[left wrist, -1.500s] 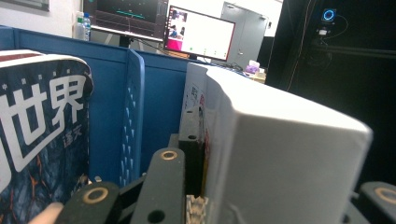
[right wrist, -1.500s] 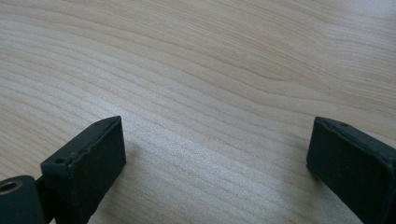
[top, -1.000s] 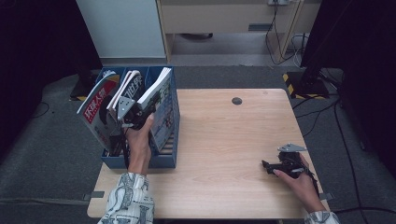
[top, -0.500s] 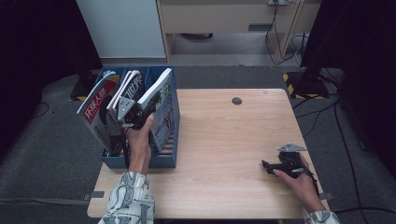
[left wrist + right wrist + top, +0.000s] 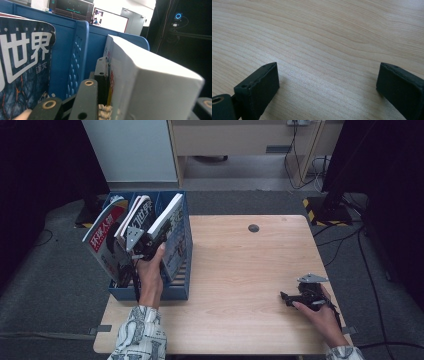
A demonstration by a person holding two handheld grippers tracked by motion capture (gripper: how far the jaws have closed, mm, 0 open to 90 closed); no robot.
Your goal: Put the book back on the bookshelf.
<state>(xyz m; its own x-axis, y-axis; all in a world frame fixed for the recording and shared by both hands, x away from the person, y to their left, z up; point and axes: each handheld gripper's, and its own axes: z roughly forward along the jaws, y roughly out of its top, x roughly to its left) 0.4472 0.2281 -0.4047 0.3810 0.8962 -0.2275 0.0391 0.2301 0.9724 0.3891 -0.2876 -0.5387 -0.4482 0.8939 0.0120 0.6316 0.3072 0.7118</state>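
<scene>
Left claw [image 5: 150, 240] unmoved, jaws astride thick book [image 5: 150, 82], far jaw hidden

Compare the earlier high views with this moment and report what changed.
Nothing visibly moved. The left gripper remains at the thick book in the blue file rack, its jaws either side of it. The right gripper stays open on the table. The magazines lean as before.

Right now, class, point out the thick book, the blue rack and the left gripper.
thick book [image 5: 150, 82], left gripper view, white page edge.
blue rack [image 5: 172, 292], high view, front wall.
left gripper [image 5: 142, 242], high view, between its jaws.
</scene>
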